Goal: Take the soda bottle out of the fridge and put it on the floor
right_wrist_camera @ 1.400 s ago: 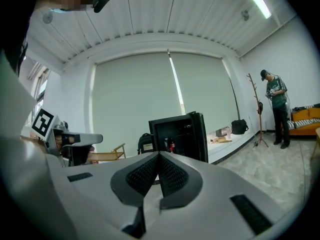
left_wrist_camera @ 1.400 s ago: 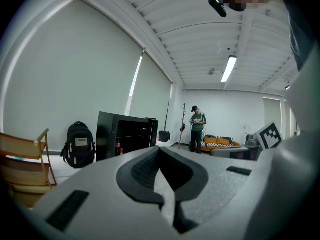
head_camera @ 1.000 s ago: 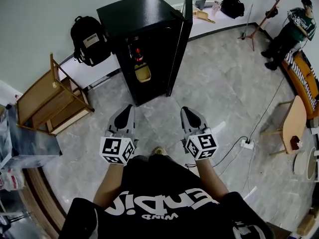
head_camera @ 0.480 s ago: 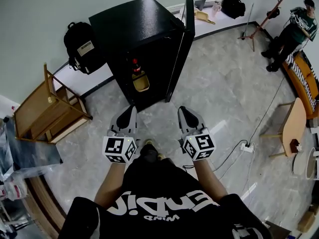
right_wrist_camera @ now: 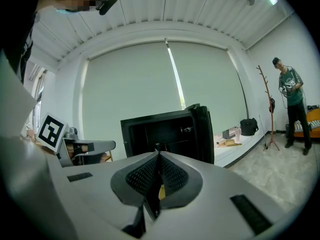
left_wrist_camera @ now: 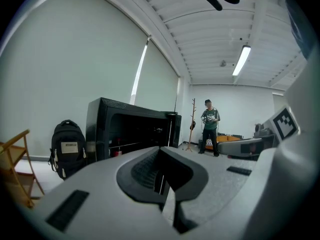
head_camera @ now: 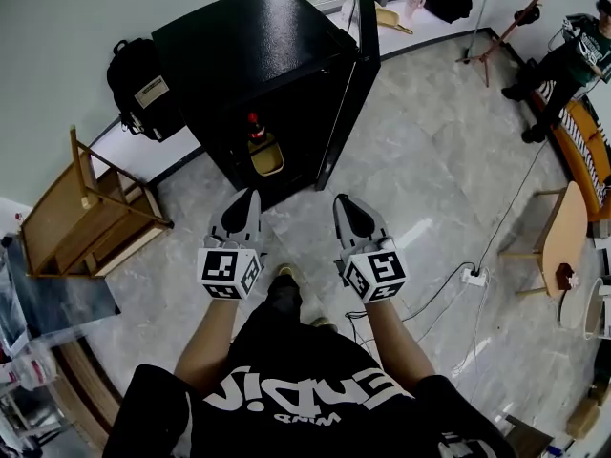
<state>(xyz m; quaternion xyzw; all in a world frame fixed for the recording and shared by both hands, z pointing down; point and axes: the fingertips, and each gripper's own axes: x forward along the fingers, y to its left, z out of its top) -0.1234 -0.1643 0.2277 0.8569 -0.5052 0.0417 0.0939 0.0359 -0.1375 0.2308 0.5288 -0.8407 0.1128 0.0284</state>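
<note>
Left tool [head_camera: 250, 198], right tool [head_camera: 339, 201] level, closed; facing fridge [head_camera: 253, 41]

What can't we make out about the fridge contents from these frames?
- Soda bottle: head view shows only a red cap and dark neck; the body is lost in the fridge shadow, label too small.
- Yellow item near it: too small to identify; in the right gripper view the shut right tool covers most of it.
- Lower shelves: left gripper view, blocked by the shut left tool.
</note>
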